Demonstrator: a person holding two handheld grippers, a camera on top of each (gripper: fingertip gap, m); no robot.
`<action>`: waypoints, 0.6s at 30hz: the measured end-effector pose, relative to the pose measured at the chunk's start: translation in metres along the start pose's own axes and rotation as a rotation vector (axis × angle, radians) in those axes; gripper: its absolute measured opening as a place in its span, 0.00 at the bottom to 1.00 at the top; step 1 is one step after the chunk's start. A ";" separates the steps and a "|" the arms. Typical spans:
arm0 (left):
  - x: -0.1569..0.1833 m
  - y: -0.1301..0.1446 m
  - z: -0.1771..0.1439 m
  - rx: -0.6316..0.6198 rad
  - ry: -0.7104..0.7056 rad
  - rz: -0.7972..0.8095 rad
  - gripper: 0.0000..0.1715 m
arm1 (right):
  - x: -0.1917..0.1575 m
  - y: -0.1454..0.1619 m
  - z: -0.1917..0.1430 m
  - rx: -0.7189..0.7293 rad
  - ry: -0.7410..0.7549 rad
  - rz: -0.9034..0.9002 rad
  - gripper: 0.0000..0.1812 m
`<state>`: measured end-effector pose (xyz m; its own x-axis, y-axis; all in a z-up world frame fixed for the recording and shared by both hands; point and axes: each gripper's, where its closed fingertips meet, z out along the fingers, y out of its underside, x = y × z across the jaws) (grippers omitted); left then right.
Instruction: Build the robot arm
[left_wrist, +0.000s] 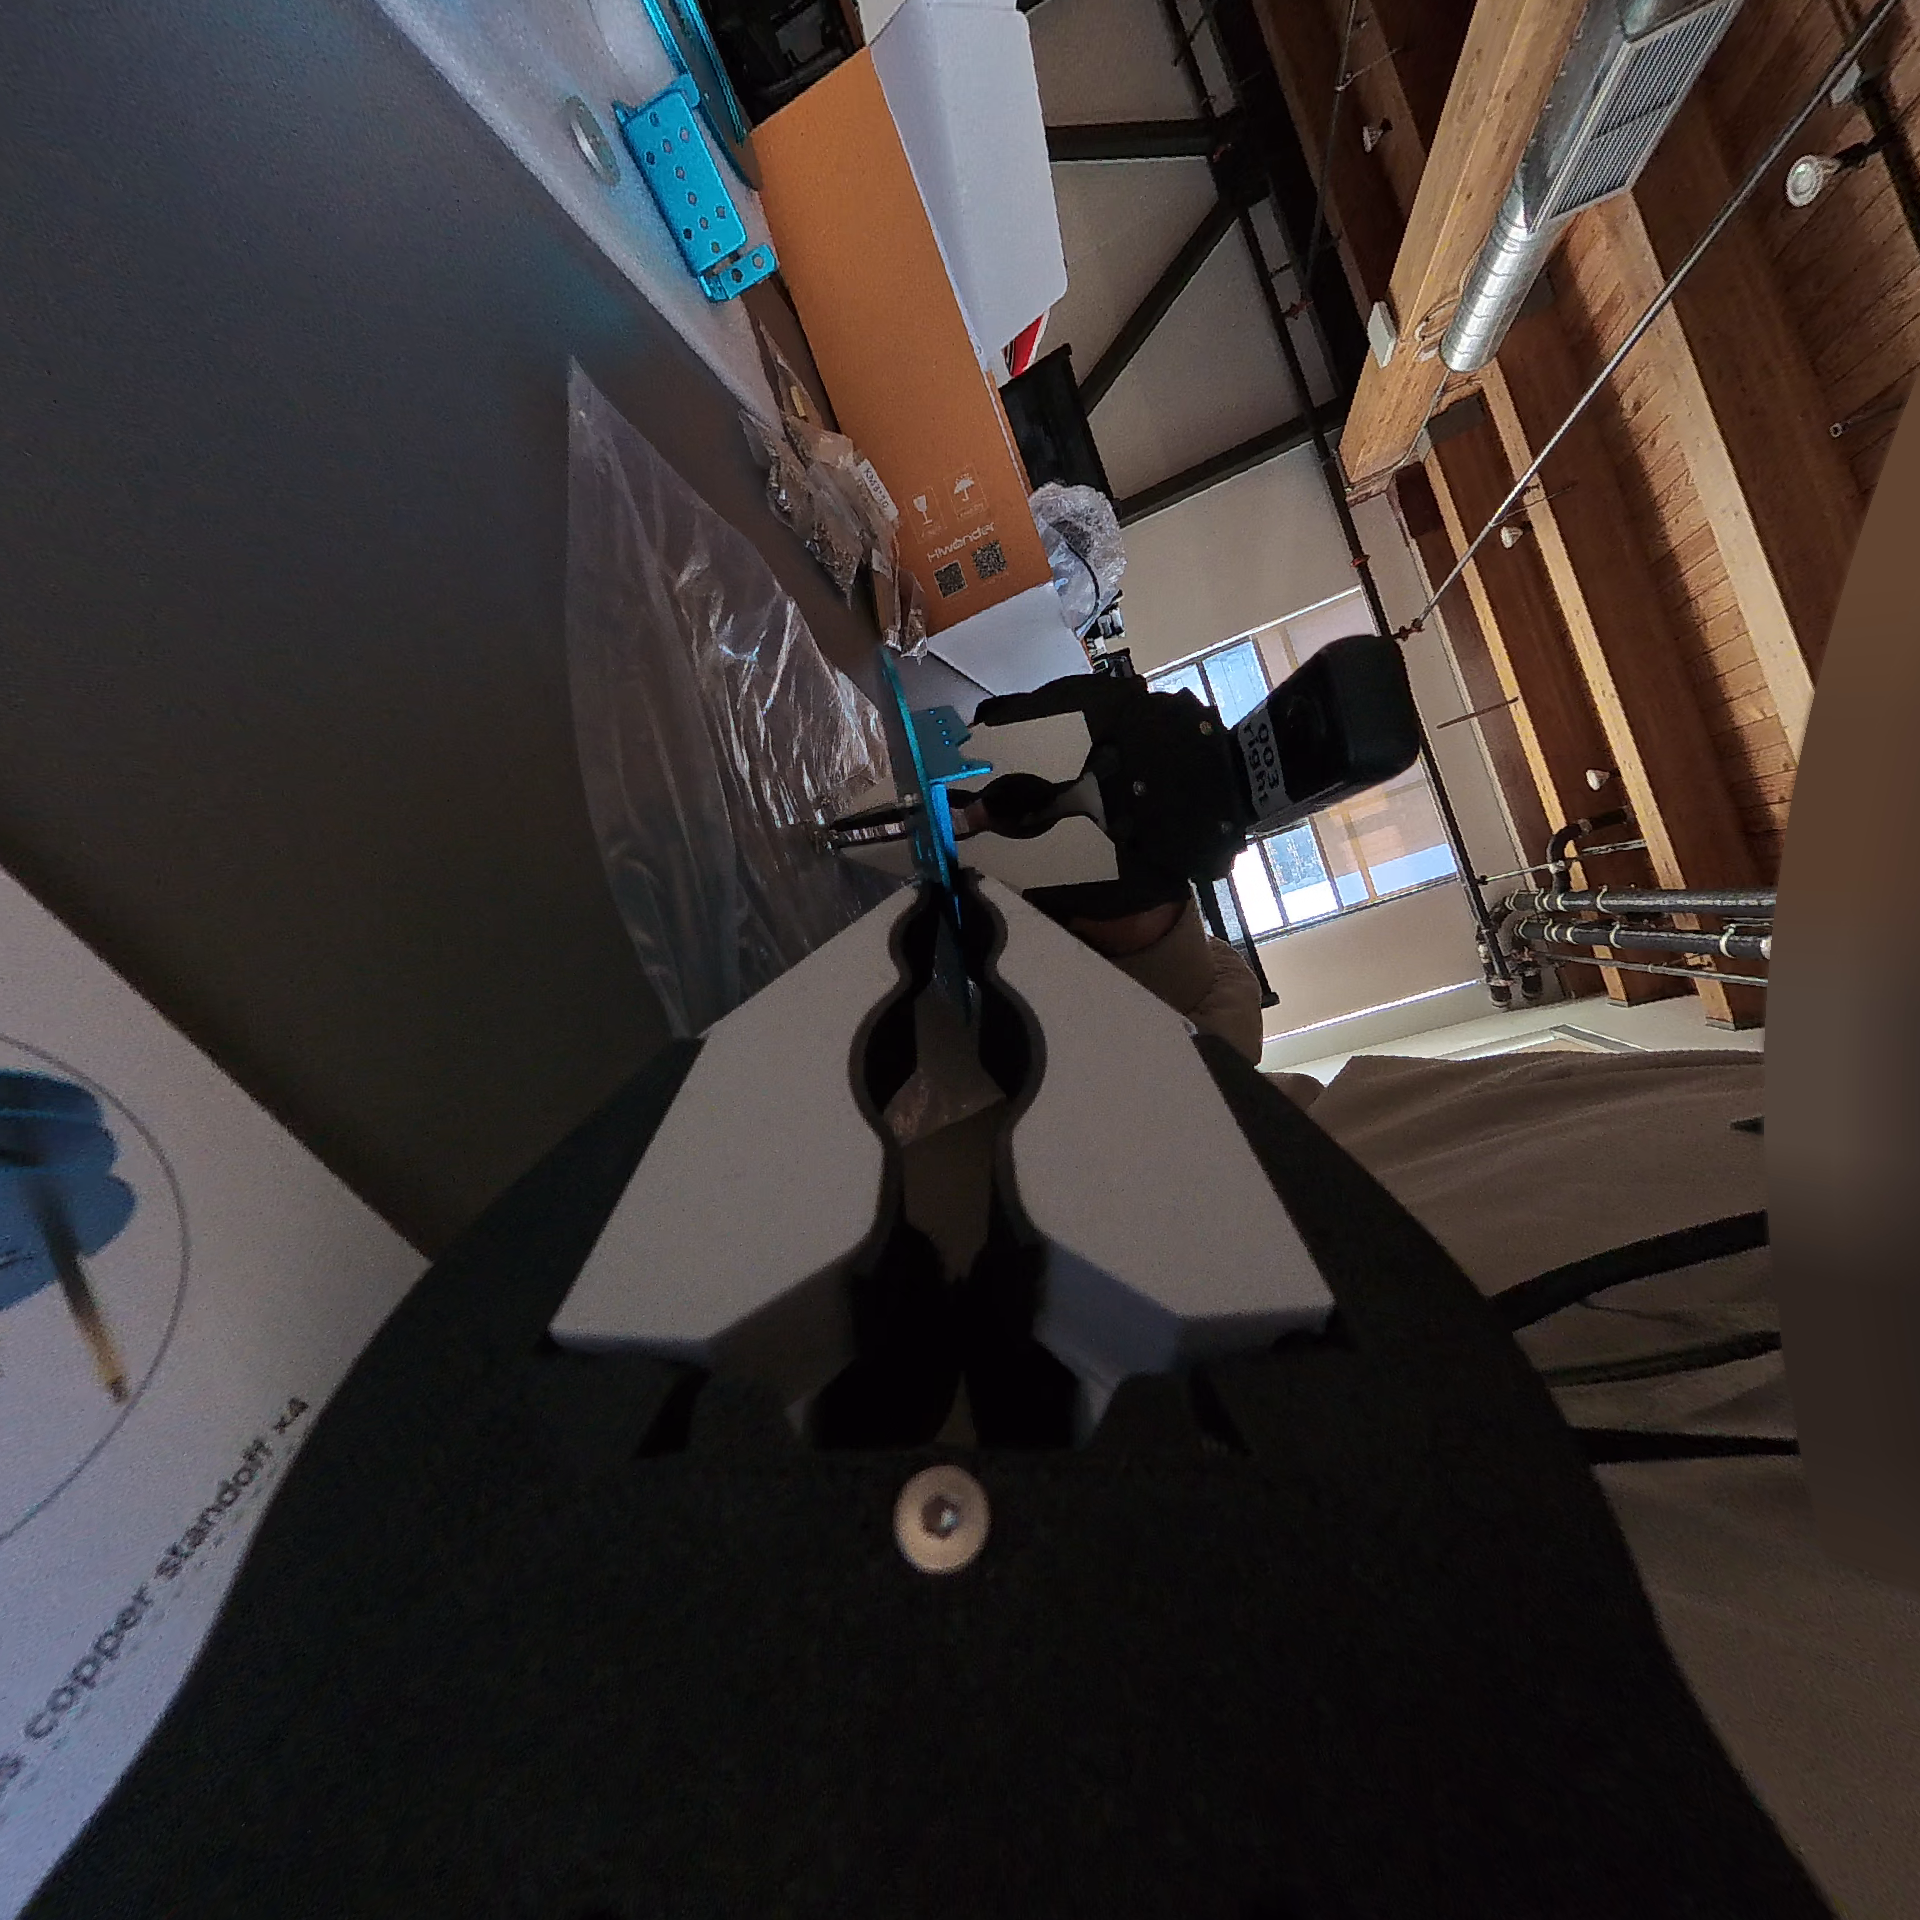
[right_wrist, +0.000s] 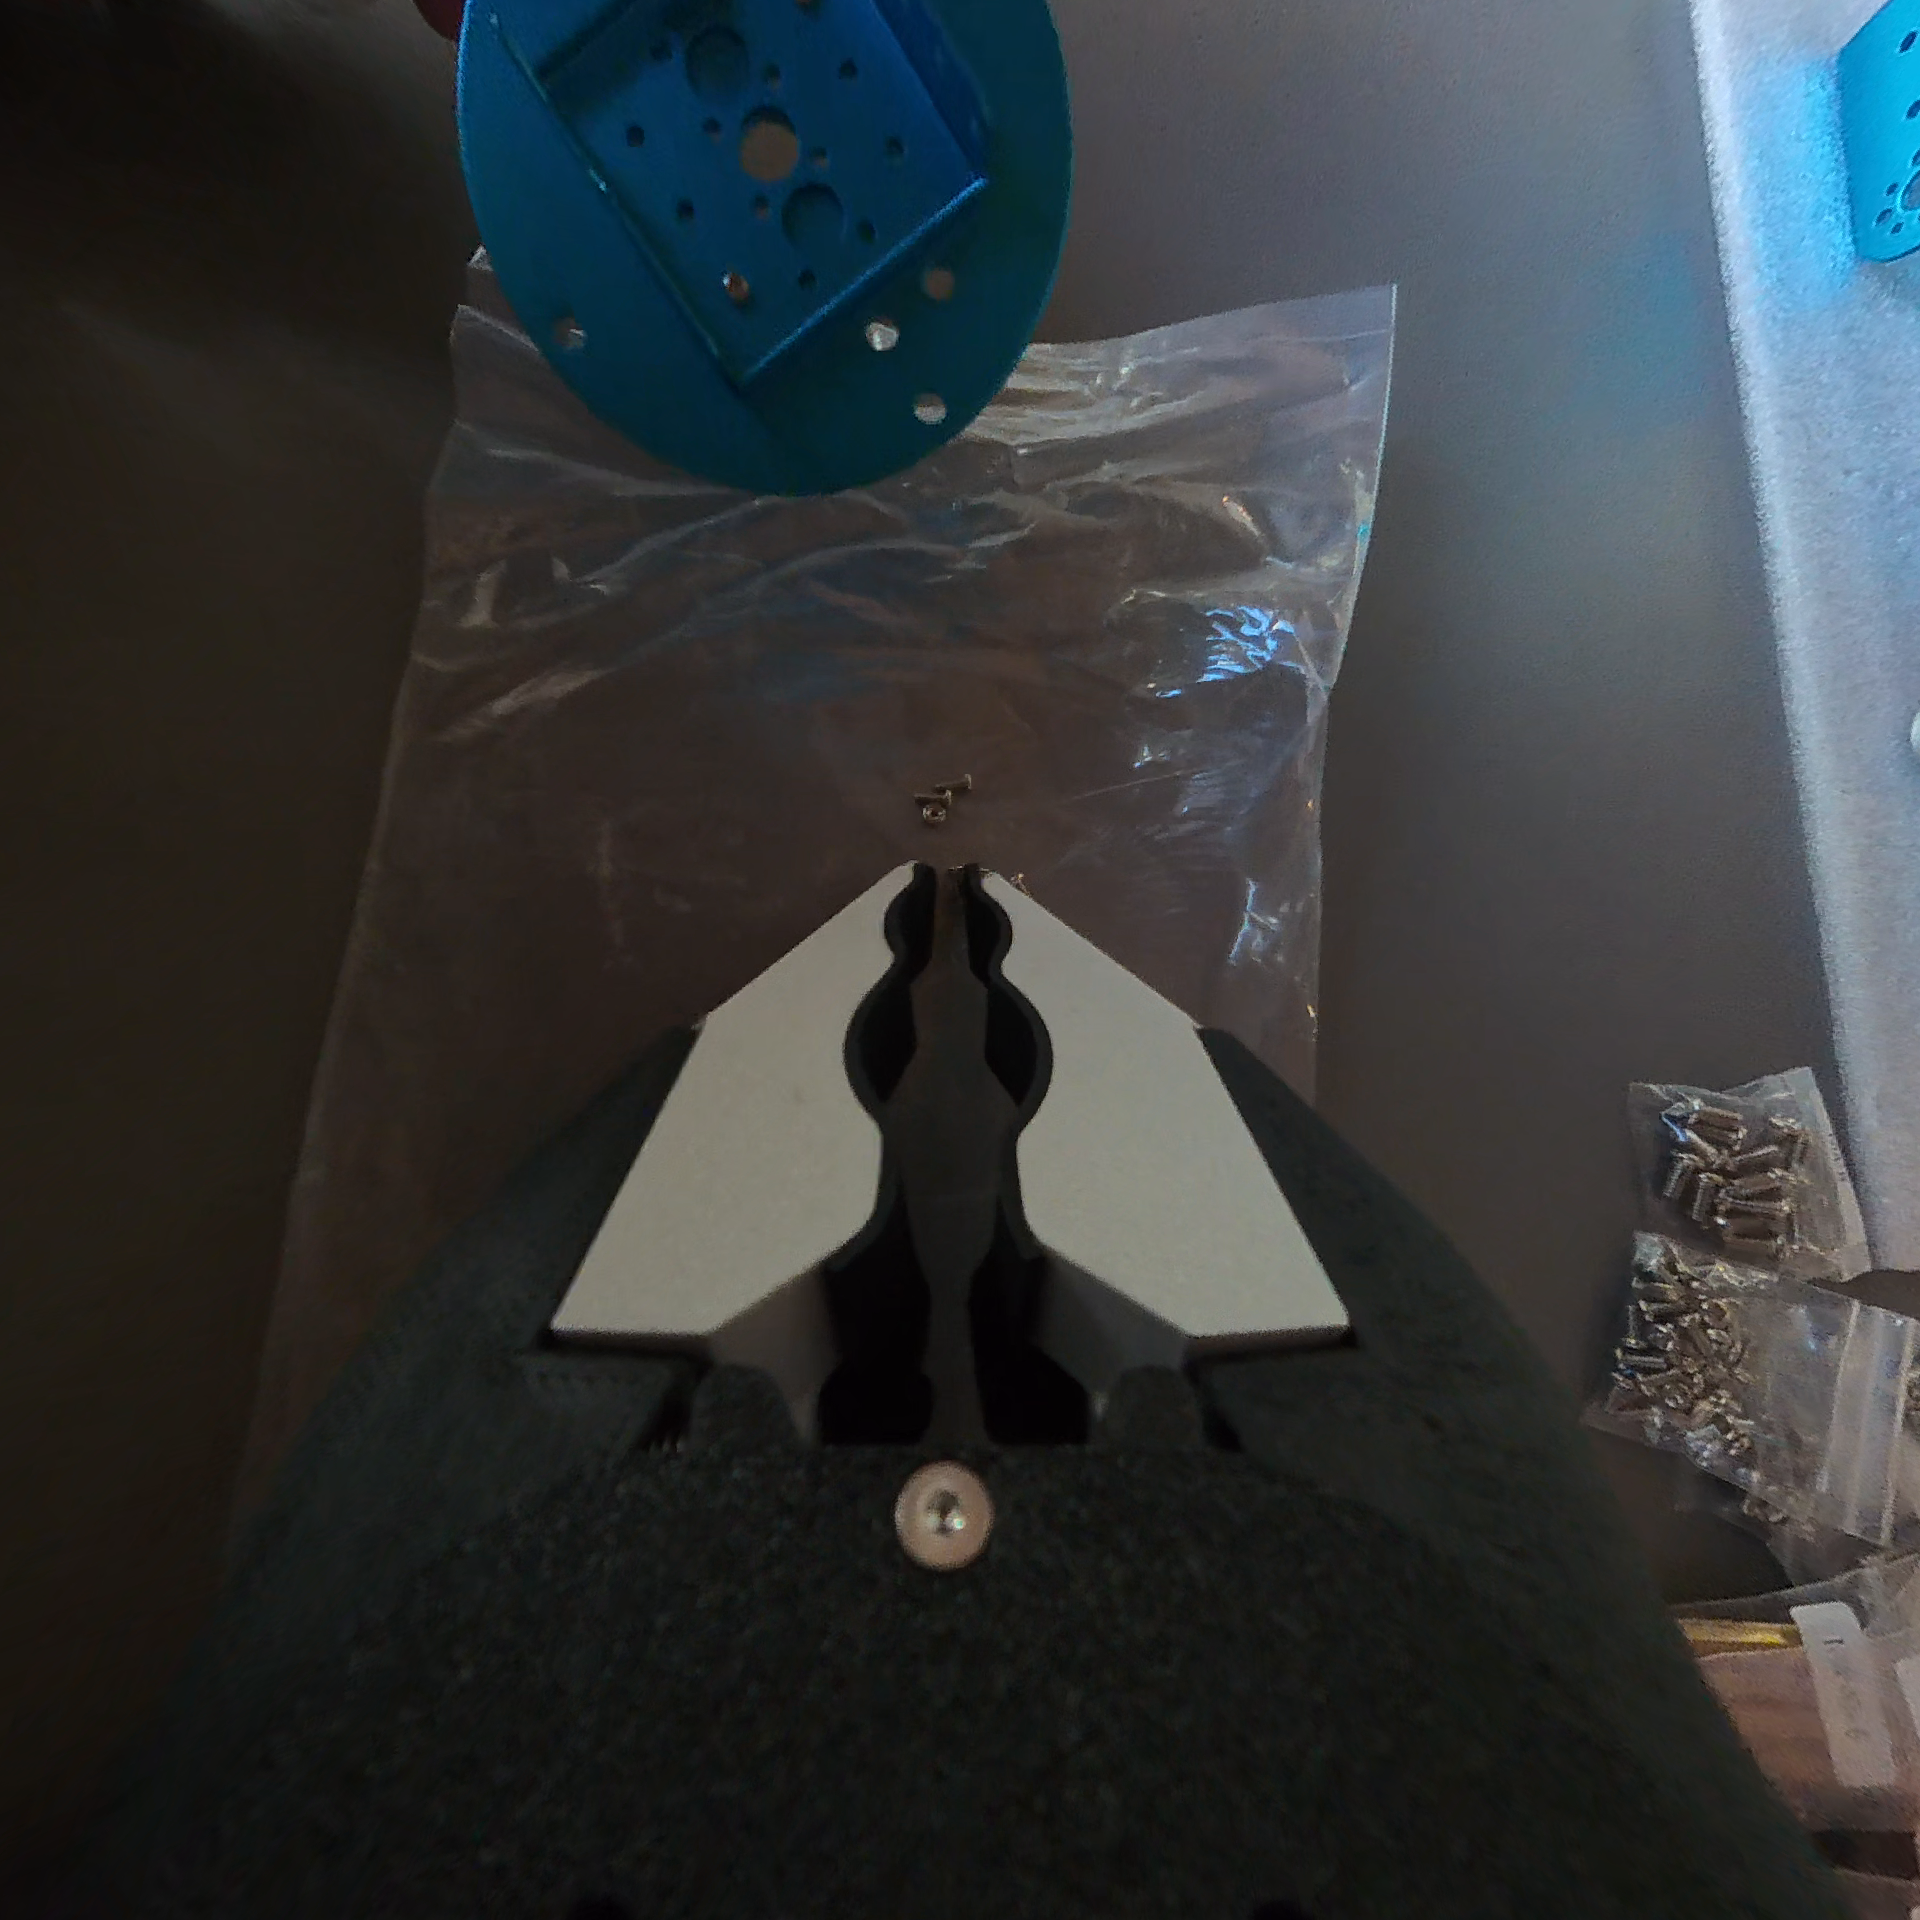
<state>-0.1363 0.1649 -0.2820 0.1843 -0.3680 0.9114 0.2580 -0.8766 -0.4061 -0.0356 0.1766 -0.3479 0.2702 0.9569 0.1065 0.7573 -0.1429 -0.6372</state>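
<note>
My left gripper (left_wrist: 951, 894) is shut on the rim of a round blue metal plate (left_wrist: 940, 821), which this view shows edge-on above the dark table. In the right wrist view the plate (right_wrist: 623, 343) shows its face, with a blue holed bracket (right_wrist: 769, 177) fixed on it. My right gripper (right_wrist: 948, 873) is shut, with a small screw pinched at its tips, low over a clear plastic bag (right_wrist: 727, 644). Three loose screws (right_wrist: 940, 802) lie on the bag just past the tips. The left wrist view shows the right gripper (left_wrist: 1003, 805) close beside the plate.
Small bags of screws (right_wrist: 1735, 1174) lie at the right. A white foam strip (right_wrist: 1808, 520) carries another blue part (right_wrist: 1886, 166). An orange and white cardboard box (left_wrist: 904, 343) and a blue bracket (left_wrist: 686, 192) stand farther along the table. A printed sheet (left_wrist: 125, 1247) lies near me. The tips of one gripper are about 12 cm away from the tips of the other. The blue bracket (left_wrist: 686, 192) lies some 25 cm from my right tips, 30 cm from my left tips.
</note>
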 end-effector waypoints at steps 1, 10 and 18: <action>0.000 0.000 0.000 0.000 -0.001 0.002 0.01 | 0.000 0.000 0.000 0.000 0.005 -0.004 0.02; 0.001 0.002 0.000 -0.007 0.002 0.009 0.02 | 0.000 -0.001 0.001 -0.062 0.022 -0.057 0.03; 0.003 0.003 0.001 -0.016 0.012 0.012 0.02 | -0.003 0.000 0.001 -0.148 -0.040 -0.046 0.01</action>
<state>-0.1343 0.1613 -0.2809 0.1756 -0.3825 0.9071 0.2408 -0.8768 -0.4163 -0.0364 0.1742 -0.3489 0.2112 0.9723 0.1006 0.8487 -0.1313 -0.5123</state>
